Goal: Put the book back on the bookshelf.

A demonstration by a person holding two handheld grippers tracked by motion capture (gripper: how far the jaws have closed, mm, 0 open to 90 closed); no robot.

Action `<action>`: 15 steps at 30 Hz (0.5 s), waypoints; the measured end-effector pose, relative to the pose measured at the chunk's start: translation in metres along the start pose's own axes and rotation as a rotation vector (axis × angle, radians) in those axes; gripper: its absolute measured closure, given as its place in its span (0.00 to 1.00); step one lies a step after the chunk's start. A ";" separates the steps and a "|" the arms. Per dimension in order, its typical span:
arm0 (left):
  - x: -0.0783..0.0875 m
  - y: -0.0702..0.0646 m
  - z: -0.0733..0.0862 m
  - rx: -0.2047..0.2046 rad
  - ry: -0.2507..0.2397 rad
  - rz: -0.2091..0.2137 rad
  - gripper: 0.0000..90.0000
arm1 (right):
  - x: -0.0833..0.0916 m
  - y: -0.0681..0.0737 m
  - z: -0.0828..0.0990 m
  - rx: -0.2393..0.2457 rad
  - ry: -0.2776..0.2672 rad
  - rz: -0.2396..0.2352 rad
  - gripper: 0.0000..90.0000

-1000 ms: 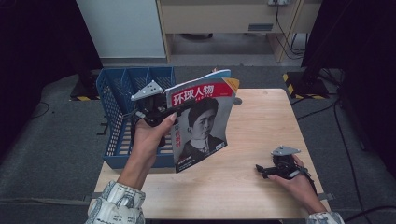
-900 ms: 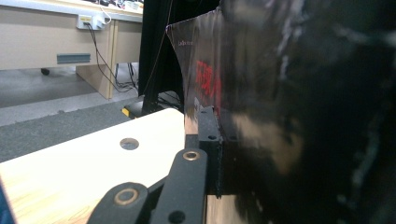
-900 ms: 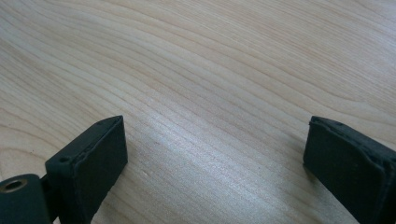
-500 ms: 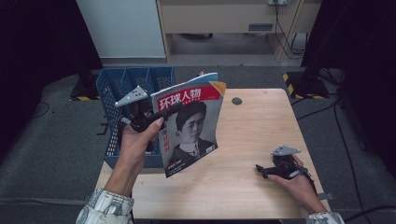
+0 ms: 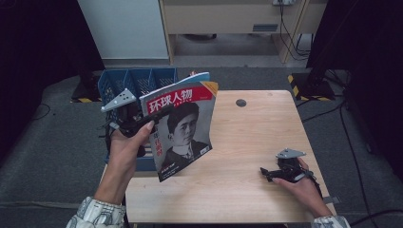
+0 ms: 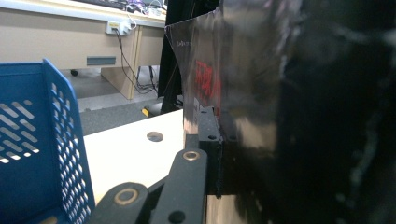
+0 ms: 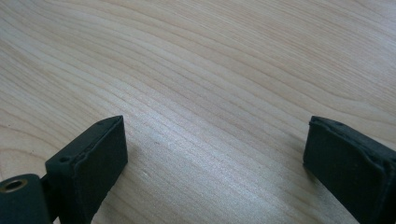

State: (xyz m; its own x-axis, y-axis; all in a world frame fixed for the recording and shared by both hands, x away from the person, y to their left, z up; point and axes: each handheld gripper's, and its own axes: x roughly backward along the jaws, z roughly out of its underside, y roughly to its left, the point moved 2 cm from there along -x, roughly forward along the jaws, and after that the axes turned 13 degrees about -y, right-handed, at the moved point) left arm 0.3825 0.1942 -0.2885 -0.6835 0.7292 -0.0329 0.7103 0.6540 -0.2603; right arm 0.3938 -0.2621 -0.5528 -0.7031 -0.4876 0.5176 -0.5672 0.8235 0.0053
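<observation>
**Magazine held upright over the table's left edge**

In the left gripper view the glossy cover stands so close that the magazine (image 6: 261, 93) is mostly dark glare, with only a smear of red lettering readable; one jaw shows against the cover, the other is lost in the black mass at the right. From the high view the magazine's (image 5: 183, 126) back pages and the far side of the grip are hidden behind the cover.

The left gripper (image 5: 154, 114) is clamped on the magazine's left edge near its top, the hand wrapped around the body, forearm rising from the near-left corner. The magazine hangs nearly upright, slightly tilted, above the table's left edge, just beside the blue basket (image 5: 138, 80), which stands off that edge.

The right gripper (image 5: 266, 172) lies low on the table (image 5: 256, 128) near the near-right corner, hand resting on it, jaws wide apart with bare wood between them (image 7: 215, 154).

The table is pale wood with a dark round hole (image 5: 241, 102) near its far edge. Grey carpet, cables and a beige cabinet (image 5: 223, 19) lie beyond.
</observation>
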 end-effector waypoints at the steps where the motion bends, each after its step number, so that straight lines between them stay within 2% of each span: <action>1: 0.000 0.000 0.000 0.000 0.000 0.000 0.96 | 0.000 0.000 0.000 0.000 0.000 0.000 0.07; 15: 0.026 0.013 -0.011 0.005 -0.041 -0.058 0.96 | 0.000 0.001 0.000 -0.005 -0.002 0.004 0.07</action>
State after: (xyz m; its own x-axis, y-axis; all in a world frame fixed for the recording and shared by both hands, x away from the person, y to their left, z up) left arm 0.3758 0.2244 -0.2824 -0.7300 0.6811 -0.0566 0.6684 0.6941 -0.2675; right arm 0.3935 -0.2617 -0.5529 -0.7061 -0.4849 0.5160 -0.5624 0.8268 0.0073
